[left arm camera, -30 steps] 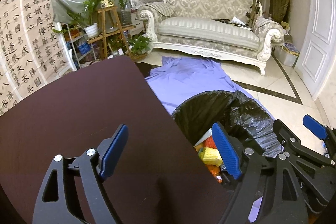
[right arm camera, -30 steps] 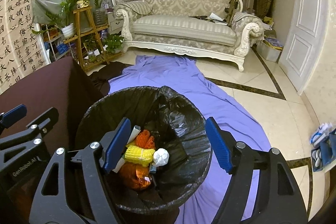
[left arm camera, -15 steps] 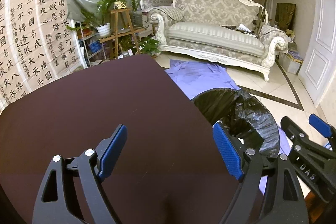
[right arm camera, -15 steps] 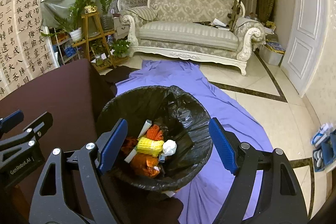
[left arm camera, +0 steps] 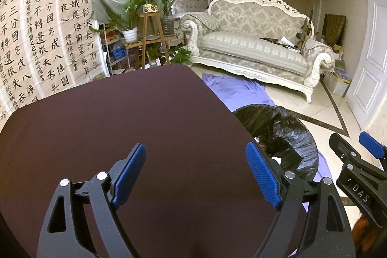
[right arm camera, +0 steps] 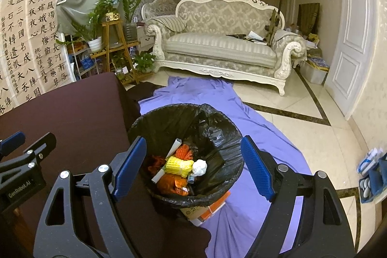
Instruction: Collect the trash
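Note:
A bin lined with a black bag (right arm camera: 169, 122) stands on the floor beside the dark table (left arm camera: 108, 137); it also shows in the left wrist view (left arm camera: 285, 127). Inside lie a yellow wrapper (right arm camera: 179, 165), a white crumpled ball (right arm camera: 200, 167), orange scraps (right arm camera: 169, 183) and a paper roll (right arm camera: 173, 145). My right gripper (right arm camera: 193, 168) is open and empty, above the bin. My left gripper (left arm camera: 197, 173) is open and empty, above the bare tabletop. The right gripper's side shows at the left wrist view's right edge (left arm camera: 358, 173).
A purple sheet (right arm camera: 266, 132) covers the floor under the bin, with a cardboard box (right arm camera: 205, 209) at the bin's base. A white sofa (right arm camera: 222, 47), a wooden plant stand (right arm camera: 118, 45), calligraphy sheets (left arm camera: 36, 40) and a white door (right arm camera: 350, 40) ring the room.
Both grippers have risen and drawn back. The left wrist view has swung left from the bin onto the tabletop. The bin sits lower and farther in the right wrist view.

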`<state>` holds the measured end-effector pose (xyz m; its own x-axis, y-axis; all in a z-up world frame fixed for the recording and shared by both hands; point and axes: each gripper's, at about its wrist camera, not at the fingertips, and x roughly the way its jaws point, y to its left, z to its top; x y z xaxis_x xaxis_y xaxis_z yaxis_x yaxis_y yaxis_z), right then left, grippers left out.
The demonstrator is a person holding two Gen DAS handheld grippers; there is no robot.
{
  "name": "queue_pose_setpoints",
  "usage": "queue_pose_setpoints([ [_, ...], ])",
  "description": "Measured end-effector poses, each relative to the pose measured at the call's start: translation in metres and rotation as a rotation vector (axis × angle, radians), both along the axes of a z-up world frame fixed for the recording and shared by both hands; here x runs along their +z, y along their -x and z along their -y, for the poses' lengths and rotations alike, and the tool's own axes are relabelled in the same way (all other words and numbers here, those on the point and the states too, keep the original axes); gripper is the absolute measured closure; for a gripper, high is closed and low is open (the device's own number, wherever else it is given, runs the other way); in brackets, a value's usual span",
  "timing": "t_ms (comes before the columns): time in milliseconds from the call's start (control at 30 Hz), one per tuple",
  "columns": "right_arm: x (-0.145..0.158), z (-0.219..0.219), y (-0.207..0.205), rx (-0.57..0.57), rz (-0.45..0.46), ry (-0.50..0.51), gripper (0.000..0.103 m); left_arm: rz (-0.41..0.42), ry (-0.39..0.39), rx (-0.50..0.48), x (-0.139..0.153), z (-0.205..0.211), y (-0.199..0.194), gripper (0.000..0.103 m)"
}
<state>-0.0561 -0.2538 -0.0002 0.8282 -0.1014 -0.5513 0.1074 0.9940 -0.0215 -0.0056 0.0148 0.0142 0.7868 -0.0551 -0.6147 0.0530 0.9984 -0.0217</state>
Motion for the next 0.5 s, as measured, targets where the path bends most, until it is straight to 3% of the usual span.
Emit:
queue_pose_setpoints([
  [500, 0.0022, -0.0005, 0.0052, -0.001, 0.017, 0.011, 0.025, 0.005, 0.003, -0.012, 0.0047, 0.0038, 0.0035, 0.020],
])
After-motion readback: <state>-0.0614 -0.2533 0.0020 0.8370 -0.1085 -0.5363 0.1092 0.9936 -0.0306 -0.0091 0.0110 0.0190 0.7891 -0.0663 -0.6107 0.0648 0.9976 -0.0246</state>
